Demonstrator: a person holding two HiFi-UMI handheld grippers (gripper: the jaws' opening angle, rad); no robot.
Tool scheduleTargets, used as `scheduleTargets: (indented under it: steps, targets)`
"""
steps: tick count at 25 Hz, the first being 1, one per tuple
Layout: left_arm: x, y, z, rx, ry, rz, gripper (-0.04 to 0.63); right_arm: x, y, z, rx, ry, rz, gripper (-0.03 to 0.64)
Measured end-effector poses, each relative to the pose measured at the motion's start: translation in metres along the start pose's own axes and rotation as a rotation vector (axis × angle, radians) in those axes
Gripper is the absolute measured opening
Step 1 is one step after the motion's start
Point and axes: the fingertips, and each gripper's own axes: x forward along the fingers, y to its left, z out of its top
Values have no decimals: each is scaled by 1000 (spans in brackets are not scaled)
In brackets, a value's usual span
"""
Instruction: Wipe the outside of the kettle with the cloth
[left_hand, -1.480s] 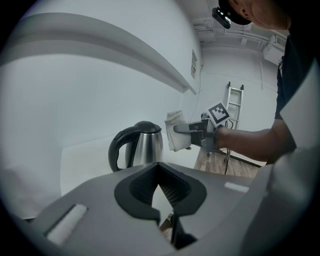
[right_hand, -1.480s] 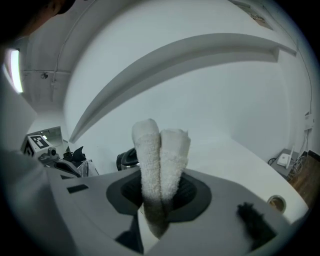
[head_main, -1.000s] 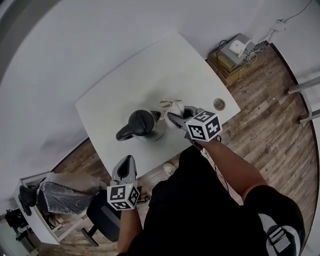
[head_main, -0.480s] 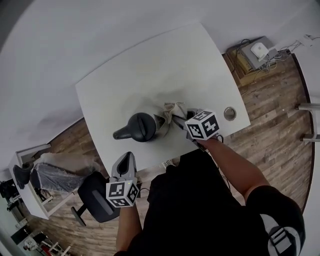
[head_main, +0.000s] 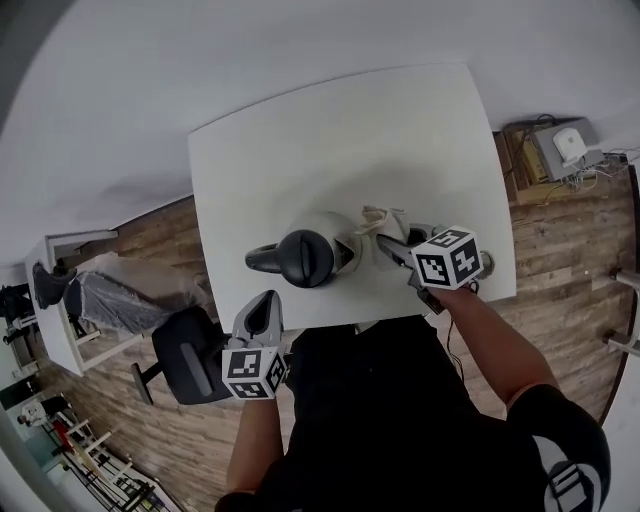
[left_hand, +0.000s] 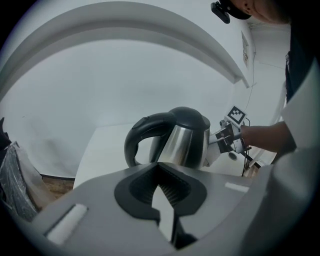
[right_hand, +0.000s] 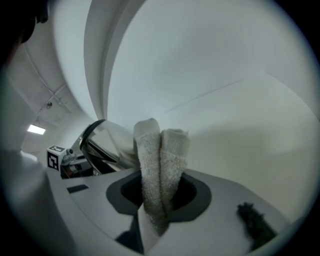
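A steel kettle with a black lid and handle stands near the front edge of the white table; its handle points left. My right gripper is shut on a folded beige cloth, which presses against the kettle's right side. In the right gripper view the cloth sticks up out of the gripper, with the kettle's shiny wall just left of it. My left gripper hangs below the table's front edge, shut and holding nothing. In the left gripper view, that gripper points at the kettle.
A small round metal object lies on the table just right of my right gripper. On the wooden floor are a black office chair at the front left, a side desk farther left and a box of devices at the right.
My right gripper has carried the cloth left until it lies against the kettle's side. The head view has swung, so the table sits more squarely. My left gripper has stayed low.
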Motion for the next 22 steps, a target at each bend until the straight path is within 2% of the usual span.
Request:
scheduleTargets:
  steps: [4,7,9,13,15,19,22]
  targets:
    - [-4,3,7,69,-21,15,8,-23,35,44,26,-69,163,98]
    - [-1,24,6,27,-26,24,8,-42,65,72,-92,-53,213,98]
    - [1,28,3,9,-29,12,8,-45,73,79,-164,-10,204,98]
    - [6,31,8,65,-45,-17,8,-36,88,82,-299,101,191,98]
    - [11,35,11,66,-56,-33,8,-27,89,84,-349,147,172,98]
    - [11,45,9,57,-32,-46,8,4,70,82,-327,180,135,98]
    - [17,39,8,55,0,-56,8,22,37,69,-315,229,79,98]
